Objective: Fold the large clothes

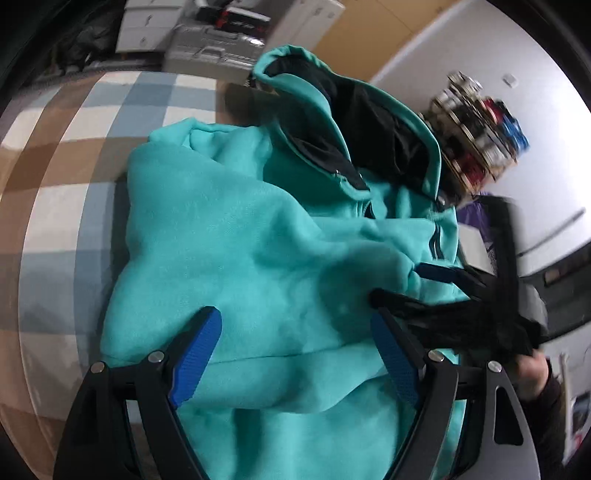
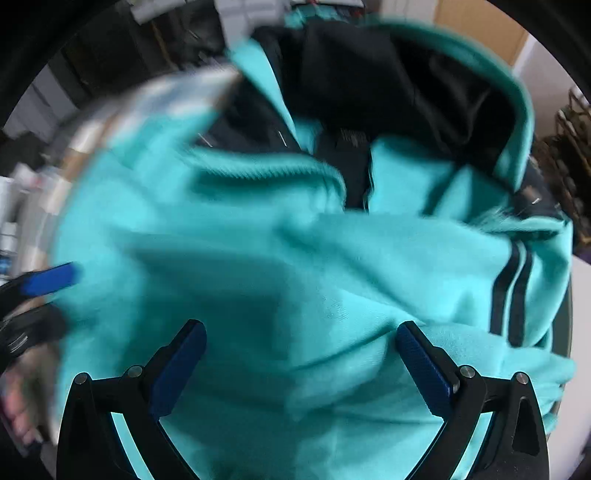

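A teal hoodie with a black-lined hood lies bunched on a checked cover. My left gripper hovers over its lower part, its blue pads wide apart and open, with only cloth below them. At the right of this view the other gripper is a dark blur at the hoodie's edge, with a person's hand behind it. In the blurred right wrist view my right gripper is open above the teal cloth, near two black stripes. The left gripper's blue pad shows at the far left.
Silver cases and white drawers stand beyond the far edge of the cover. A rack of small items stands against the white wall at the right. A dark object sits right of the hoodie.
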